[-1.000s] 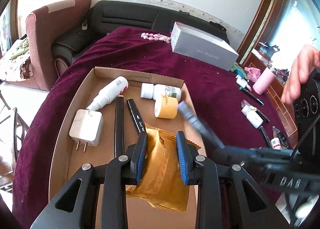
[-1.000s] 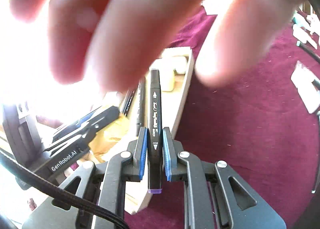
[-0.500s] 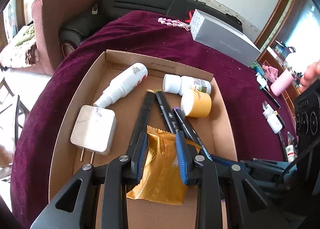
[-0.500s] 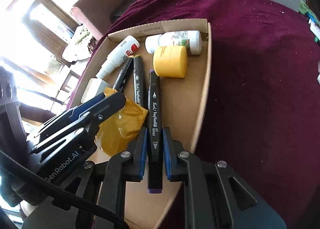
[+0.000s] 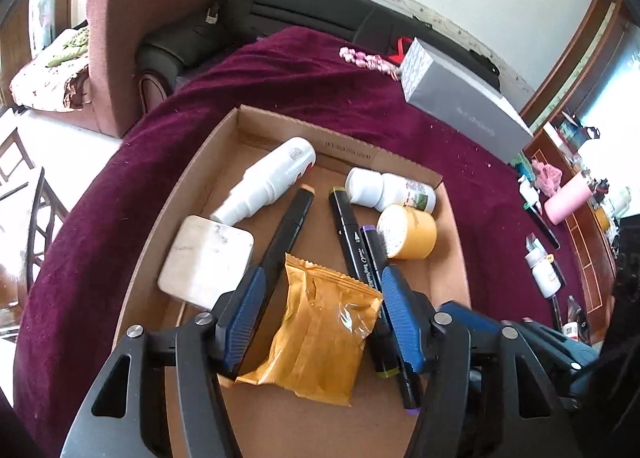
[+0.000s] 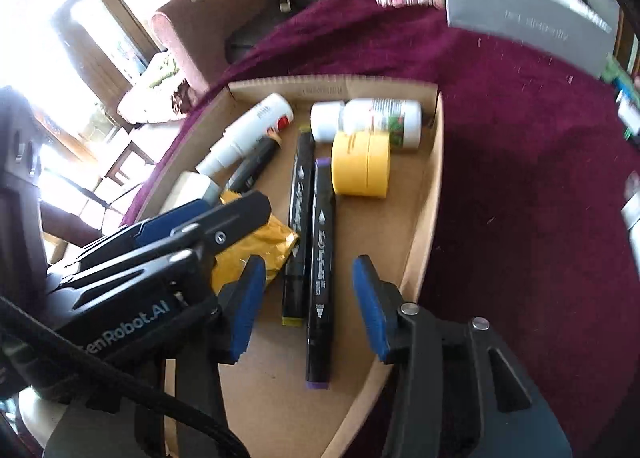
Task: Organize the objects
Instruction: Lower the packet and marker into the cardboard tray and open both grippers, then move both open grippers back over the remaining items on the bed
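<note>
A shallow cardboard tray [image 5: 280,124] lies on a maroon cloth. In it a gold snack packet [image 5: 320,330] rests flat between the pads of my left gripper [image 5: 324,314], whose jaws are opening and do not press it. In the right wrist view a black marker with purple ends [image 6: 320,278] lies on the tray floor [image 6: 400,226] between the pads of my right gripper [image 6: 308,306], whose jaws are opening too and stand clear of it. A second black marker [image 6: 298,218] lies beside it on the left, and the left gripper's body [image 6: 180,234] crosses over the packet [image 6: 276,238].
The tray also holds a white spray bottle [image 5: 268,182], a white charger [image 5: 208,258], a third black marker [image 5: 288,230], a white pill bottle [image 5: 392,190] and a yellow jar [image 5: 408,232]. A grey box [image 5: 460,106], pink beads [image 5: 364,60] and small bottles [image 5: 544,274] lie on the cloth.
Both grippers' jaws have spread apart. The packet and the purple-ended marker, gripped before, now lie loose in the tray. The hand that covered the right wrist view a second ago is gone.
</note>
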{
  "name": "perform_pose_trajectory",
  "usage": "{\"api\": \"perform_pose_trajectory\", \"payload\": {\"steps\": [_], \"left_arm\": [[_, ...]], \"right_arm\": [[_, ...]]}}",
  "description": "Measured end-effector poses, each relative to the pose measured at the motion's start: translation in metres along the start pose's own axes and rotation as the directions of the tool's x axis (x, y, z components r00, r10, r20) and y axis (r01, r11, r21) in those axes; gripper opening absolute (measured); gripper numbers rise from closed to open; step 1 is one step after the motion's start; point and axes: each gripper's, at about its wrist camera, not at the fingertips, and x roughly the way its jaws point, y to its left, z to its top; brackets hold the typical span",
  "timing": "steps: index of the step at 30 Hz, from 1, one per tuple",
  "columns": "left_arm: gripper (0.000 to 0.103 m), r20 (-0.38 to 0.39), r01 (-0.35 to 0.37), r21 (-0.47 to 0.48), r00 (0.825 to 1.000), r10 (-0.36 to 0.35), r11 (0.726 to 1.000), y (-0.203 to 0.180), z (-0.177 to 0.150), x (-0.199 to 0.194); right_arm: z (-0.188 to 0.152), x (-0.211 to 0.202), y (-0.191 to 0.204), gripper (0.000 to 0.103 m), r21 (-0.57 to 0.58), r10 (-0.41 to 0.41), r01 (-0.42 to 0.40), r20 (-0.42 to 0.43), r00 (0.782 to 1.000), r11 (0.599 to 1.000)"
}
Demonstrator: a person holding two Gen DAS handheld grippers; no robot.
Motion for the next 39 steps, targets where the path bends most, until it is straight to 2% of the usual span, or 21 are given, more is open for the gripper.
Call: {"api": "perform_pose_trajectory", "payload": {"steps": [5, 10, 15, 21, 27, 39], "left_arm": [[0.059, 0.062, -0.018, 0.012, 0.998, 0.017, 1.000, -0.011, -0.004, -0.028], [0.059, 0.121, 0.003, 0.026, 0.993, -0.006, 1.000, -0.028, -0.011, -0.056], [0.059, 0.151, 0.023, 0.060, 0.988, -0.032, 0.998, -0.054, -0.018, -0.073], [0.059, 0.178, 0.023, 0.116, 0.983, -0.044, 0.993, -0.089, -0.028, -0.085], [0.059, 0.187, 0.017, 0.164, 0.981, -0.048, 0.986, -0.122, -0.037, -0.089], [0.059, 0.155, 0.003, 0.227, 0.987, -0.039, 0.974, -0.175, -0.046, -0.078]], "right_arm": [[-0.009, -0.040, 0.007, 0.054, -0.053, -0.057, 0.064, 0.127, 0.990, 0.996], [-0.018, -0.073, 0.011, 0.064, -0.076, -0.118, 0.140, 0.246, 0.962, 0.987], [-0.028, -0.101, 0.004, 0.069, -0.064, -0.150, 0.179, 0.319, 0.936, 0.982], [-0.042, -0.129, -0.020, 0.071, -0.013, -0.196, 0.216, 0.371, 0.908, 0.976], [-0.053, -0.148, -0.048, 0.072, 0.041, -0.225, 0.228, 0.394, 0.891, 0.973], [-0.069, -0.164, -0.096, 0.075, 0.119, -0.249, 0.219, 0.406, 0.879, 0.968]]}}
